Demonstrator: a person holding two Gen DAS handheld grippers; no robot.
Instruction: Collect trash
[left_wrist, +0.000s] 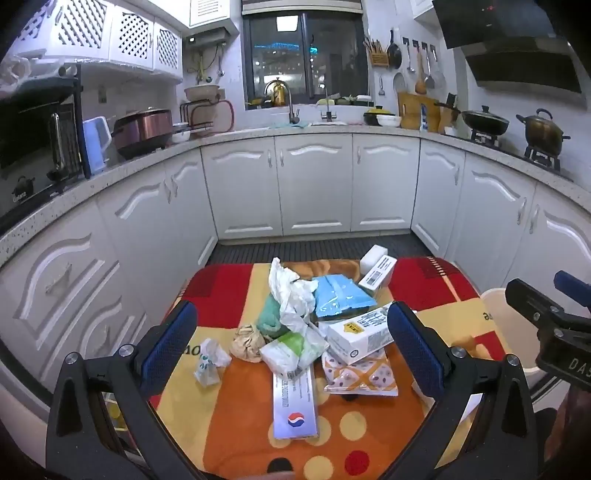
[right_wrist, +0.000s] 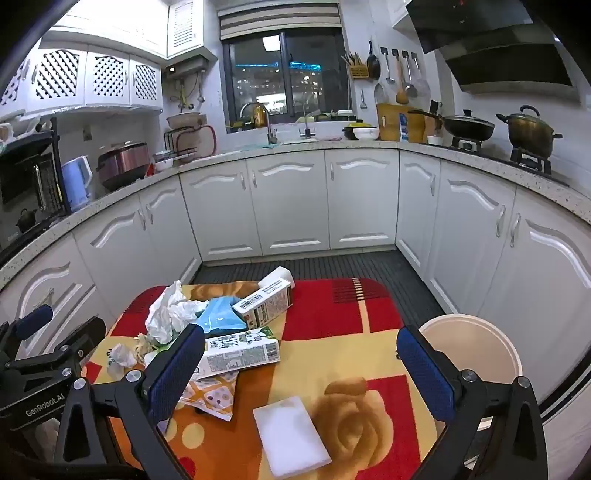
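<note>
A pile of trash lies on a small table with a red, orange and yellow cloth (left_wrist: 229, 421). It holds a crumpled white bag (left_wrist: 291, 295), a blue packet (left_wrist: 338, 299), a milk carton (left_wrist: 360, 334), a second carton (left_wrist: 376, 271), a brown paper ball (left_wrist: 248, 341), a small wrapper (left_wrist: 208, 360), a flat Pepsi-logo pack (left_wrist: 295, 406) and a patterned packet (left_wrist: 360, 374). My left gripper (left_wrist: 291, 354) is open above the pile, holding nothing. My right gripper (right_wrist: 301, 373) is open and empty above the table's right part, over a white flat block (right_wrist: 291, 435). The milk carton (right_wrist: 240, 352) lies by its left finger.
A cream round bin (right_wrist: 476, 343) stands on the floor right of the table; it also shows in the left wrist view (left_wrist: 498, 314). White kitchen cabinets (left_wrist: 314, 188) surround the dark floor (left_wrist: 295, 251). Pots sit on the stove (right_wrist: 528, 133) at the right.
</note>
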